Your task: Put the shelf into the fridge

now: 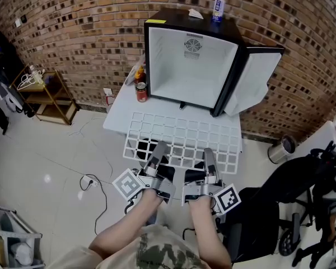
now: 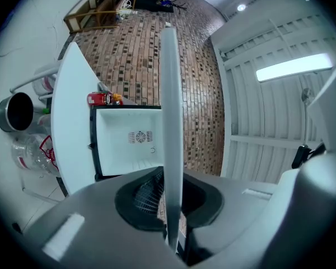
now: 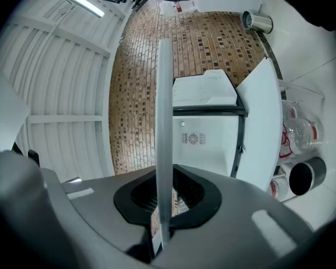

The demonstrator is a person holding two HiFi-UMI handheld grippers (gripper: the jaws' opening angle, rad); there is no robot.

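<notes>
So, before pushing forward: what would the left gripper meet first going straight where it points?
Probably the fridge. The left gripper, shut on the shelf, aims near its top edge rather than mid-opening, so the shelf may hit there first; depth is unclear.

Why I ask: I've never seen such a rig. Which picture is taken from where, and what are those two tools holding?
There is no robot here. A person holds a tool in each hand: the left hand-held gripper and the right hand-held gripper. The head view comes from a camera on the person's head, looking down. The other two views each come from a camera riding on one gripper, looking along its jaws. Both grippers are shut on the near edge of a white wire shelf, which those cameras see edge-on as a pale strip. Ahead, on a white table, stands a small black fridge with its door open. A red can stands beside it.
</notes>
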